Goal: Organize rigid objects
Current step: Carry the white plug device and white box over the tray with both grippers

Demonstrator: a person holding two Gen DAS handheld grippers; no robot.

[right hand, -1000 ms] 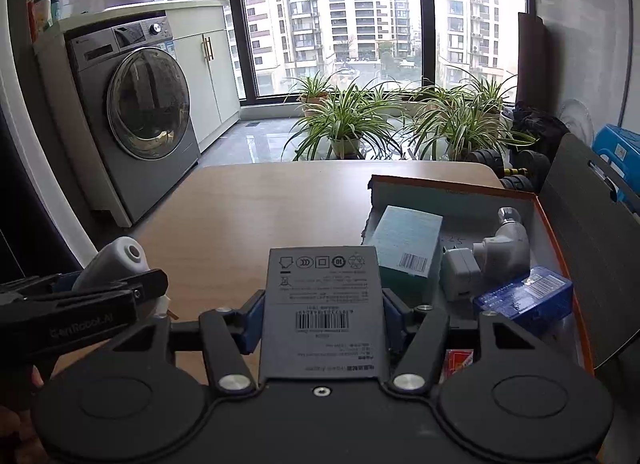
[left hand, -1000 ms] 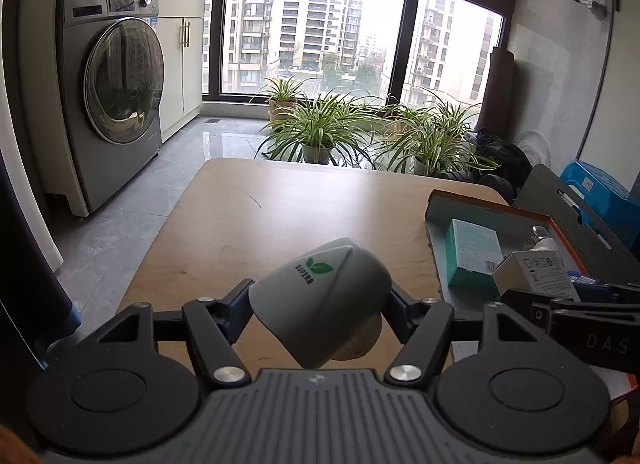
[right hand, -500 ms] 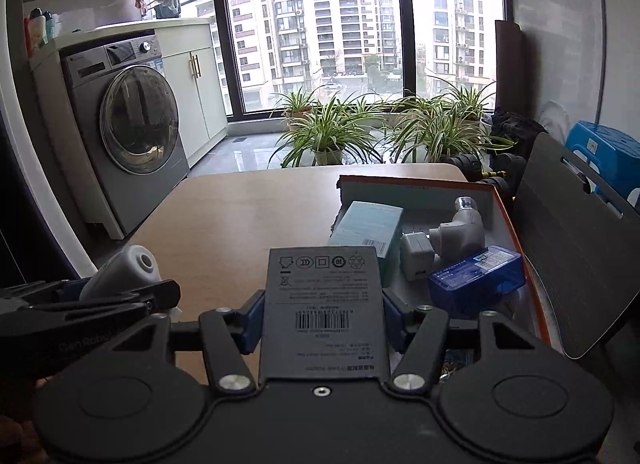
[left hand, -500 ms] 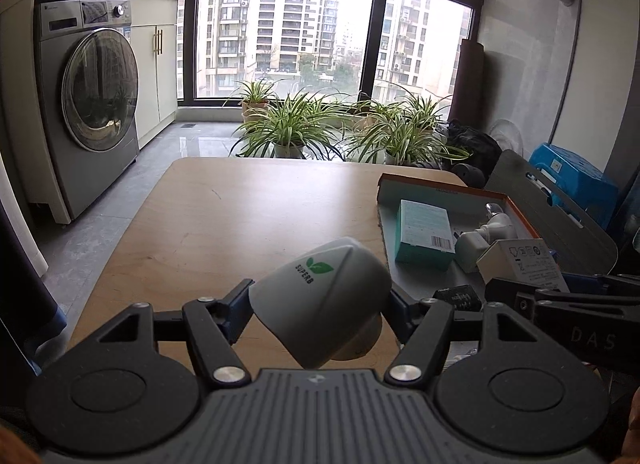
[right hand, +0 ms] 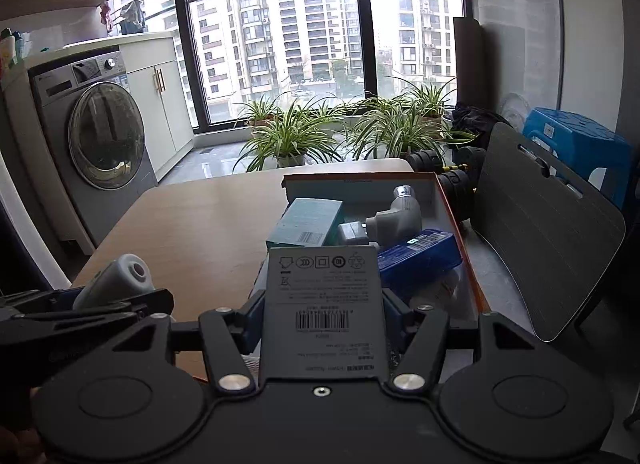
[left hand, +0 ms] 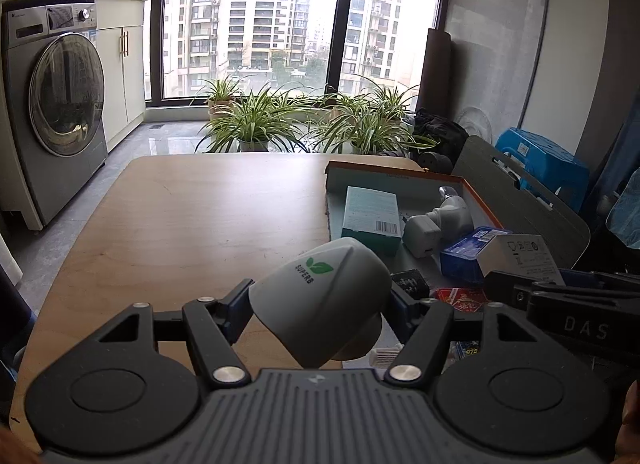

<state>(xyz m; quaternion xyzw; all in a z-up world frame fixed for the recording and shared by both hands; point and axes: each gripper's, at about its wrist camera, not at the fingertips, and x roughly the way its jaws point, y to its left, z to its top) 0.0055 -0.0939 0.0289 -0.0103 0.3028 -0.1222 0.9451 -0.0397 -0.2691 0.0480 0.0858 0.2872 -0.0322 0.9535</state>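
The left gripper is clamped on a white rounded gadget with a green leaf mark, pinched across its body so that its blunt end sticks out ahead of the jaws, clear to be set down first. The right gripper is clamped on a flat white carton, held by its two long edges with the barcoded face up, which keeps it level for sliding in among the rest.

The landmark is the orange-rimmed box at the right side of the wooden table. Inside it, toward its far wall, lies a teal carton; beside that, nearer the right wall, a white plug adapter; in front of the adapter, a blue packet. The white carton hangs just over the near end of the box, above the blue packet's corner. The gadget hangs just outside the box's left wall, over the table edge of it.

My guess is both pieces are meant for the box, and the free room looks to be at its near end, so the carton probably goes in flat there, with the gadget beside it
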